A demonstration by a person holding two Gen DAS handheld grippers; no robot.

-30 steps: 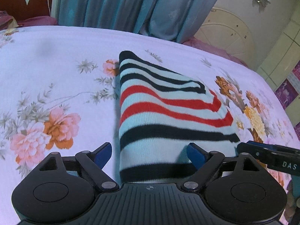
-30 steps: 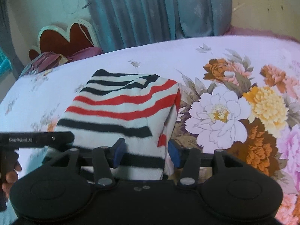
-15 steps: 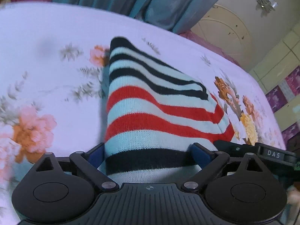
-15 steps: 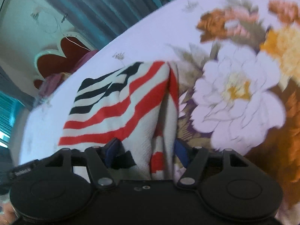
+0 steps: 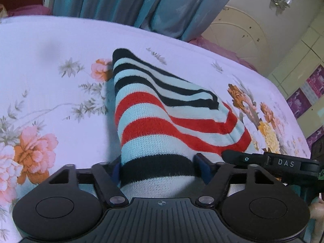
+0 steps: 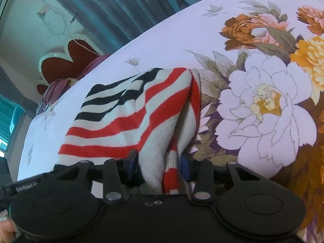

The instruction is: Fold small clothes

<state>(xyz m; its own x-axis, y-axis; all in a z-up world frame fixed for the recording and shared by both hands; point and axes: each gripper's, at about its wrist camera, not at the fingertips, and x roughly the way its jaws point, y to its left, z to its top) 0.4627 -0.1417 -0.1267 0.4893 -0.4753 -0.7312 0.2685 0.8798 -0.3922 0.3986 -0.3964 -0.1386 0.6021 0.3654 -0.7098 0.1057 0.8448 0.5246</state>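
A small knit garment (image 5: 162, 121) with black, red and pale stripes lies folded on the flowered bedsheet (image 5: 50, 64). Its near edge sits between the blue pads (image 5: 202, 166) of my left gripper (image 5: 159, 168), whose jaws are closing and touch the cloth on both sides. In the right wrist view the same garment (image 6: 125, 117) is bunched at its near right corner between the fingers of my right gripper (image 6: 160, 162), which is also closing and pinches the cloth. The right gripper's body (image 5: 271, 162) shows at the left view's right edge.
Blue-grey curtains (image 5: 141, 4) hang behind the bed. A heart-shaped headboard (image 6: 66, 60) and a purple pillow (image 6: 58, 87) stand at the far left. Pale cupboard doors (image 5: 243, 40) rise at the right. A person's hand (image 6: 6, 232) holds the left gripper's handle.
Both grippers have moved in over the garment's near edge and narrowed their jaws onto it. The right one has rolled, and the cloth now bunches up between its pads.
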